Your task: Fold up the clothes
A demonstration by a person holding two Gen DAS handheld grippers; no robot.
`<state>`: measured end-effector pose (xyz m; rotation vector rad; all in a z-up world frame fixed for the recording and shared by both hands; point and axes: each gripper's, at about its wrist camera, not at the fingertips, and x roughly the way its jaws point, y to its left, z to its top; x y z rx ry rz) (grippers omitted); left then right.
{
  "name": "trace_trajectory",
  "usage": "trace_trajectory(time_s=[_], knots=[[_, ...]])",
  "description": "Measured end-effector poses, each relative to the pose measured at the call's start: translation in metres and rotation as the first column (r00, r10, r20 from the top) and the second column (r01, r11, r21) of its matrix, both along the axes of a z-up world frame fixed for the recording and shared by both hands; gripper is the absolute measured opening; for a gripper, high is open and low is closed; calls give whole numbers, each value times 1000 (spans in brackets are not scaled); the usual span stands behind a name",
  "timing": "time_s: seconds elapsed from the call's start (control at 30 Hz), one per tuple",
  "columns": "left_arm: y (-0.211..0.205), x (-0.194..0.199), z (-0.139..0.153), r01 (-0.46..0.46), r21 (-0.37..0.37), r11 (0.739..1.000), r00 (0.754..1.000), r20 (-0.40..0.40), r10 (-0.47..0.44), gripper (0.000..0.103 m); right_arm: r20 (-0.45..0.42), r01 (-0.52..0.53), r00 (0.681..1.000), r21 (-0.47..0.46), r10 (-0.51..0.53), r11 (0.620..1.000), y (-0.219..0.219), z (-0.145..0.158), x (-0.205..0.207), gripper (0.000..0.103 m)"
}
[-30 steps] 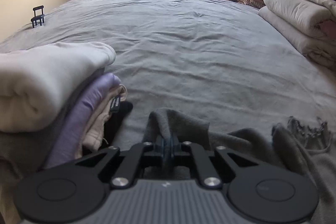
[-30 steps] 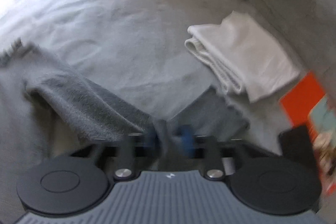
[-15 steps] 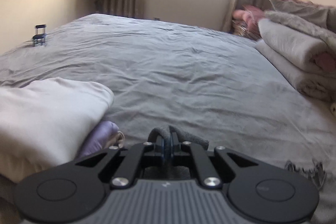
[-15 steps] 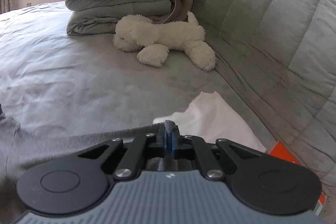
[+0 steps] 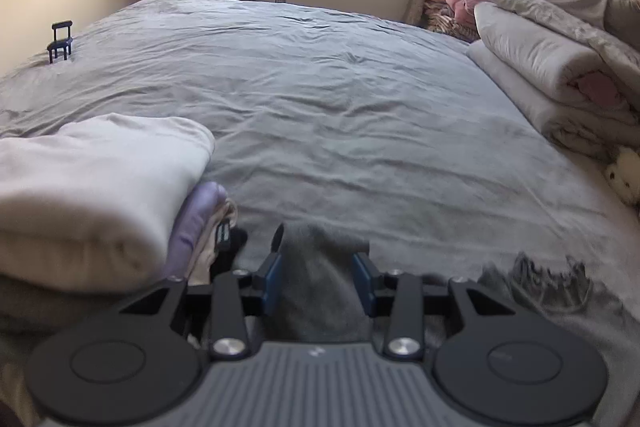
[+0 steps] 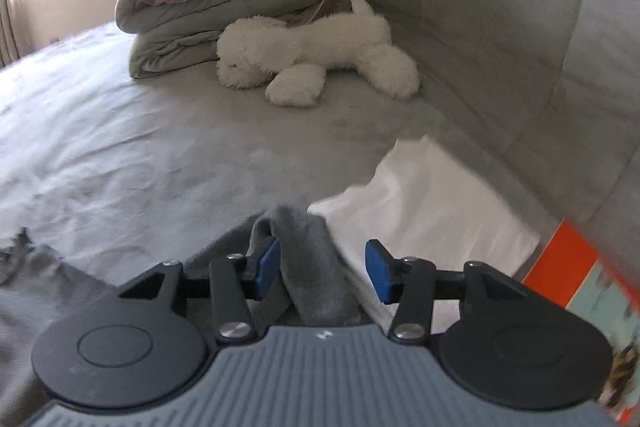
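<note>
Lying rumpled, grey knit garment [image 5: 320, 279], frayed edge

Right gripper [image 6: 322, 269], fingers [image 6: 267, 263] spread, straddles the grey garment [image 6: 308, 255].

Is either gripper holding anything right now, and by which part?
Nothing is held. The left gripper and right gripper both stand open, each with a bunched fold of the grey knitted garment lying loose between its blue pads, unclamped.
</note>
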<state>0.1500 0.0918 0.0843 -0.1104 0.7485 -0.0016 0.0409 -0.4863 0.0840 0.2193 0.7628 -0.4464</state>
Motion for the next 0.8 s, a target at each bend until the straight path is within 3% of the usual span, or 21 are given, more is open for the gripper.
trace_trajectory(time_s=[0.17, 0.27, 0.33, 0.37, 0.4, 0.43, 0.47, 0.53, 0.57, 0.6, 0.67, 0.73, 0.8], knots=[[6, -15, -4, -46, 25, 999, 999, -23, 47, 61, -63, 8, 998, 203, 5, 979, -13, -29, -1, 50], [7, -25, -7, -49, 47, 998, 998, -30, 51, 66, -60, -26, 997, 244, 42, 969, -8, -43, 8, 54], [2, -29, -10, -37, 86, 996, 999, -19, 39, 66, -80, -55, 994, 192, 72, 980, 2, -50, 20, 56], [-1, -29, -11, -26, 107, 994, 1000, -10, 27, 66, -89, -80, 992, 142, 94, 987, 9, -51, 26, 51], [-4, -30, -12, -18, 125, 992, 1000, 1, 18, 65, -91, -116, 988, 95, 124, 989, 17, -50, 32, 38], [-6, -31, -13, -15, 137, 990, 1000, 15, 13, 65, -95, -125, 987, 76, 132, 989, 20, -48, 37, 12], [-8, -31, -14, -11, 148, 989, 1000, 30, 7, 64, -99, -128, 986, 62, 134, 990, 23, -46, 41, 10], [-11, -29, -18, 1, 154, 988, 999, 36, -7, 55, -62, -141, 988, 28, 143, 990, 28, -36, 45, 8], [-12, -27, -20, 9, 156, 988, 999, 35, -14, 42, -48, -142, 989, -2, 142, 990, 31, -30, 45, 7], [-13, -26, -22, 14, 171, 985, 999, 34, -20, 22, -39, -142, 989, -33, 141, 989, 34, -25, 45, 7], [-16, -23, -25, 18, 244, 970, 999, 36, -27, 0, -13, -134, 991, -104, 133, 986, 36, -14, 43, 5], [-15, -22, -25, 24, 276, 961, 998, 53, -40, 0, 11, -123, 992, -164, 127, 979, 36, -4, 39, 3], [-12, -22, -23, 45, 244, 969, 997, 55, -60, 1, 30, -113, 992, -208, 122, 972, 34, 4, 35, 3]])
